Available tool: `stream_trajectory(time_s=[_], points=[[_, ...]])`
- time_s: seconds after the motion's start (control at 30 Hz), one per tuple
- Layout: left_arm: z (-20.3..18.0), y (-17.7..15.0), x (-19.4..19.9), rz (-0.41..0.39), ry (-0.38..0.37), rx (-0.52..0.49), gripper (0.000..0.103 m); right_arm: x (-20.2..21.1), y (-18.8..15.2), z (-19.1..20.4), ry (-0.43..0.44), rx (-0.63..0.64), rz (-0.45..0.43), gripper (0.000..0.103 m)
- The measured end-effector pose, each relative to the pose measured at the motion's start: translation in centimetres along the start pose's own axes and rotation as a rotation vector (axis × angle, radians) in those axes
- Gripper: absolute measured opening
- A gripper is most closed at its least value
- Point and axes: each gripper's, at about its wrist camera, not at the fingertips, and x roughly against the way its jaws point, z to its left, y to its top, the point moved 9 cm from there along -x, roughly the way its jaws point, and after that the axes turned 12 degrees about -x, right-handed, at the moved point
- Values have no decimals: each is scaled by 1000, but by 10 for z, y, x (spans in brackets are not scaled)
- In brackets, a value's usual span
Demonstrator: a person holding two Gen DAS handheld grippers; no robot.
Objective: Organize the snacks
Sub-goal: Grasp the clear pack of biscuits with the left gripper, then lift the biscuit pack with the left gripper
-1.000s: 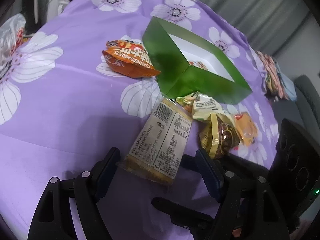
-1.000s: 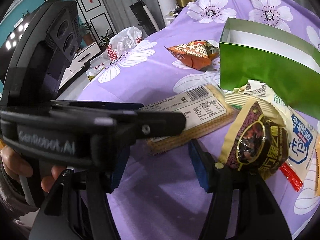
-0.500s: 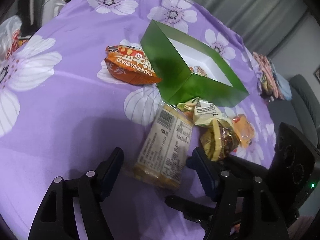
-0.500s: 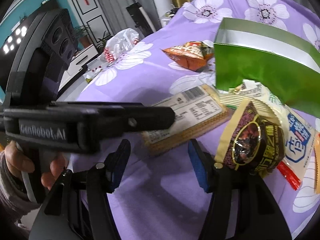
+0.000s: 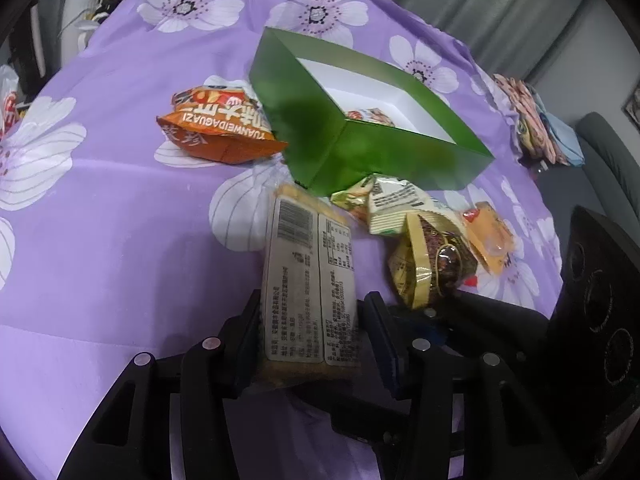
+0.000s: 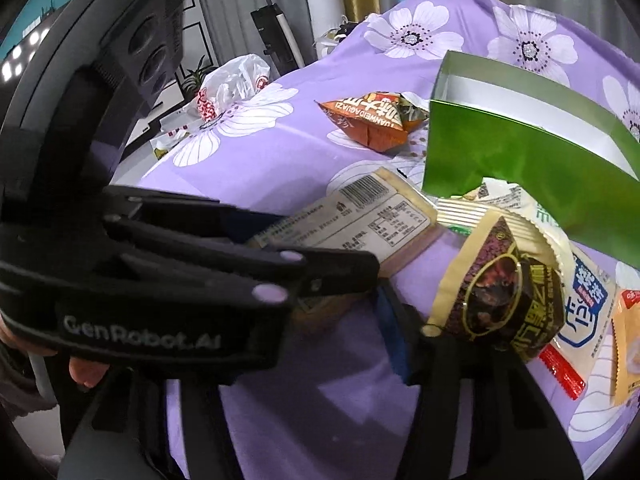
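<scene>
A flat cracker packet (image 5: 308, 280) with a barcode label lies between the fingers of my left gripper (image 5: 312, 332). Its jaws are closing, and both pads press the packet's long edges. In the right wrist view the left gripper (image 6: 340, 276) crosses the picture, with the packet (image 6: 360, 220) sticking out beyond it. My right gripper (image 6: 336, 340) is closing over bare purple cloth, with no snack between its jaws; its left finger is hidden. A dark gold-edged pouch (image 6: 500, 296) leans just right of its right finger. The green box (image 5: 360, 152) stands behind, white inside, with one packet in it.
An orange packet (image 5: 216, 132) lies left of the box. A white-green packet (image 5: 400, 208) and a small yellow one (image 5: 490, 240) lie before it. A white plastic bag (image 6: 228, 88) sits at the table's far left edge. Folded cloth (image 5: 532, 120) lies at the right edge.
The left jaws have come in onto the cracker packet, which has turned to lie straight along the fingers. The right jaws have narrowed a little. The right hand stayed where it was.
</scene>
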Motion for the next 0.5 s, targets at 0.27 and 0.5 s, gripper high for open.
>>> stream_trajectory(time_s=[0.27,0.5], points=[[-19,1,2,-10,-7,-29,27,-1,-4,8,33,-18,14,26],[-2,2,1,-14,-33,75,29,8,0,-5,32,-88,-6,50]])
